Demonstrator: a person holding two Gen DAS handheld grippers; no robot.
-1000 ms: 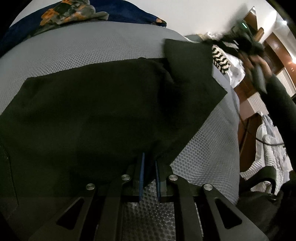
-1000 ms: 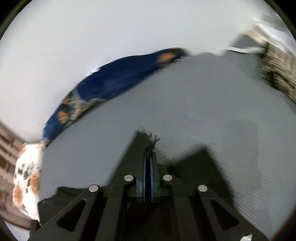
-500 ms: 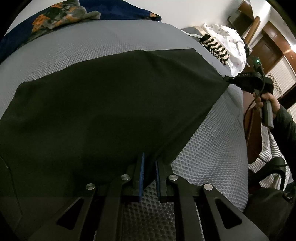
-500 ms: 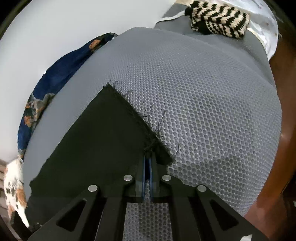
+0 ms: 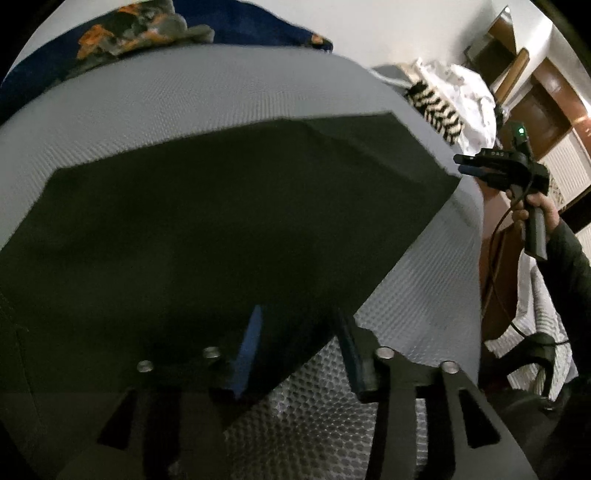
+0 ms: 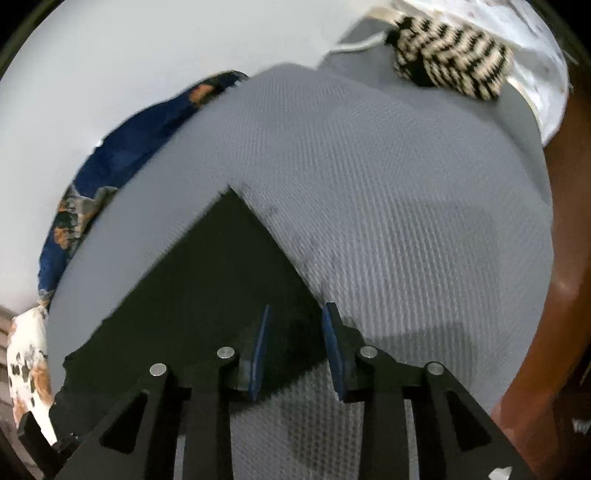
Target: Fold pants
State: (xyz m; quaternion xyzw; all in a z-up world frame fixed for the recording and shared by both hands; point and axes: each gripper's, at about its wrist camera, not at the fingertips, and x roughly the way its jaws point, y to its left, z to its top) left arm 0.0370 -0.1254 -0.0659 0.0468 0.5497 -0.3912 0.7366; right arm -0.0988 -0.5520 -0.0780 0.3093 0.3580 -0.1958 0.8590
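Nearest to me, my left gripper (image 5: 299, 332) has its jaws opening, with the near corner of the black pants (image 5: 207, 229) lying slack between the 2 blue pads and neither pad pressing on it. My right gripper (image 6: 295, 332) is doing the same at the far corner: jaws opening, the dark hem (image 6: 207, 280) just inside them, no pinch that I can see. In the left view that gripper (image 5: 469, 166) sits just off the cloth's far tip, the person's hand (image 5: 535, 210) wrapped round its handle.

The pants lie spread flat as 1 broad dark panel on the grey mesh-covered bed (image 5: 424, 295), edges fairly straight, with a shallow crease running toward the far corner.

I judge the fabric thin, light and limp (it drapes with no stiffness at all), so it should follow wherever a corner is led but sag and wrinkle in the middle. It won't break or slide much on the mesh. For the next fold I would pinch the 2 corners again, right at the hem where the cloth is doubled, and lift both together.

Beyond the pants, a blue patterned cloth (image 5: 147, 26) lies at the bed's far edge and a black-and-cream striped knit (image 6: 450, 66) sits off to the right.
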